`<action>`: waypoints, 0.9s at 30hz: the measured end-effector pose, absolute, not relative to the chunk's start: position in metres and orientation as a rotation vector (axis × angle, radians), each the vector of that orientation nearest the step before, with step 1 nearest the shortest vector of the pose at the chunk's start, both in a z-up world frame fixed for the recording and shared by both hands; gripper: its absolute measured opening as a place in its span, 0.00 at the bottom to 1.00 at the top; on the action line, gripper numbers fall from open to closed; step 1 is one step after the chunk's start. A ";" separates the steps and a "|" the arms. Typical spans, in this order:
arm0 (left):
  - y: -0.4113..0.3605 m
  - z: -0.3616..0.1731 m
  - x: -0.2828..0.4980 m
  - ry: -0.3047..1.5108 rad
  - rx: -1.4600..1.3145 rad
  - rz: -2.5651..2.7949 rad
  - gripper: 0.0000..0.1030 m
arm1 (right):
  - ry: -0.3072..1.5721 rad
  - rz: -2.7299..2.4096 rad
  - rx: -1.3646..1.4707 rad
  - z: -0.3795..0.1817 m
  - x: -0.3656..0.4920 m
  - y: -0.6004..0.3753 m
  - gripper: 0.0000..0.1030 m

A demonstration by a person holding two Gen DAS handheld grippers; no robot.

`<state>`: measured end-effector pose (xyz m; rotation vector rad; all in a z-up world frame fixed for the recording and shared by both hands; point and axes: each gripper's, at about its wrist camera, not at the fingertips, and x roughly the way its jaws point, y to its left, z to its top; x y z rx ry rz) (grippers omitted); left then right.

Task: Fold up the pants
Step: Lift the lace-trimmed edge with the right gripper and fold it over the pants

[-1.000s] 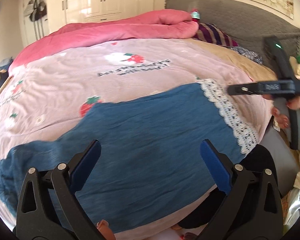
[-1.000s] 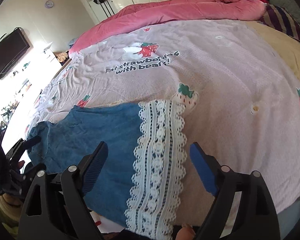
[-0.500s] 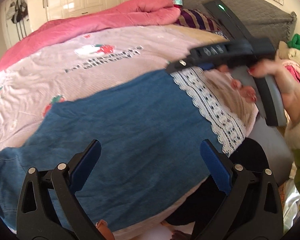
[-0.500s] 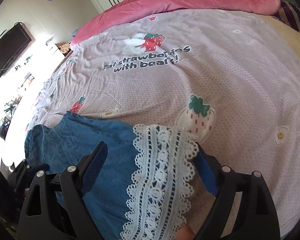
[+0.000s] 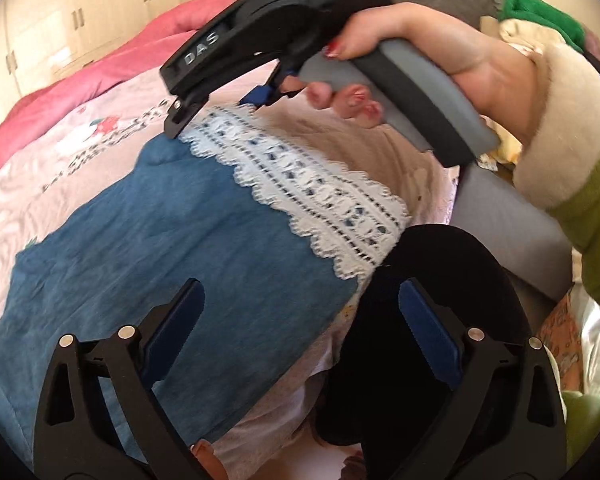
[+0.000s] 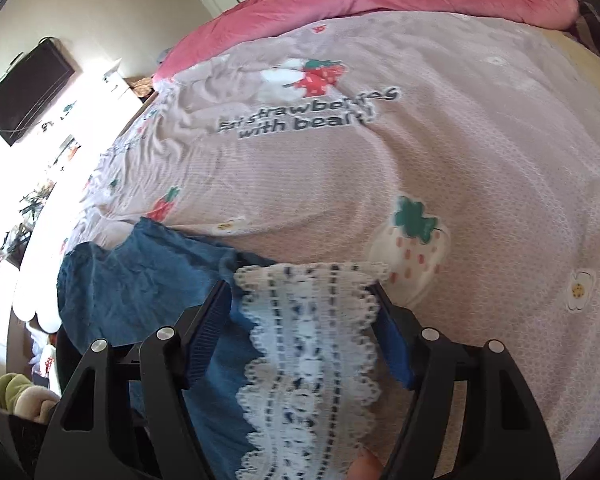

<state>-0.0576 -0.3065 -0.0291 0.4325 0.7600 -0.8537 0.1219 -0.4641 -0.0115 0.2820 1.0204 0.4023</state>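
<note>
The right tool (image 6: 304,320) straddles the lace hem (image 6: 308,352) of the blue pants (image 5: 160,248) without pinching it, at the bed's (image 6: 460,160) six o'clock edge; the left tool (image 5: 300,320) hovers open above them.

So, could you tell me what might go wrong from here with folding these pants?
1. The right gripper straddles only the lace hem, jaws not yet closed; it may pinch just the lace or one layer, so the pants sag when lifted.
2. The left gripper hangs open over the bed edge, holding nothing, so the denim could drag across the bedsheet and bunch.
</note>
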 end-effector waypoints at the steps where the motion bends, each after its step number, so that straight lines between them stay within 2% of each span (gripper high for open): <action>1: -0.309 -0.030 -0.060 0.750 0.448 -0.855 0.87 | 1.022 0.404 0.294 -0.013 0.122 -0.467 0.71; 3: -0.314 -0.032 -0.062 0.732 0.475 -0.856 0.85 | 1.032 0.426 0.322 -0.019 0.123 -0.473 0.71; 6: -0.320 -0.034 -0.063 0.724 0.490 -0.867 0.77 | 1.054 0.471 0.338 -0.027 0.124 -0.471 0.70; 7: -0.322 -0.035 -0.063 0.721 0.498 -0.871 0.74 | 1.057 0.477 0.336 -0.028 0.124 -0.470 0.64; 8: -0.325 -0.037 -0.062 0.714 0.508 -0.871 0.70 | 1.062 0.483 0.339 -0.029 0.123 -0.469 0.50; 11: -0.334 -0.041 -0.064 0.709 0.527 -0.880 0.63 | 1.047 0.509 0.340 -0.022 0.119 -0.465 0.33; 19: -0.351 -0.061 -0.070 0.650 0.612 -0.858 0.60 | 1.011 0.529 0.325 -0.006 0.113 -0.458 0.32; 21: -0.355 -0.064 -0.072 0.624 0.638 -0.825 0.54 | 1.029 0.513 0.338 -0.011 0.116 -0.458 0.31; 23: -0.357 -0.066 -0.071 0.607 0.659 -0.790 0.38 | 1.041 0.494 0.354 -0.014 0.120 -0.460 0.29; 24: -0.356 -0.065 -0.070 0.610 0.652 -0.789 0.36 | 1.045 0.488 0.365 -0.015 0.121 -0.461 0.28; 26: -0.351 -0.061 -0.067 0.625 0.616 -0.798 0.21 | 1.044 0.478 0.374 -0.015 0.121 -0.461 0.26; 27: -0.348 -0.057 -0.064 0.634 0.593 -0.805 0.17 | 1.042 0.476 0.373 -0.013 0.121 -0.460 0.26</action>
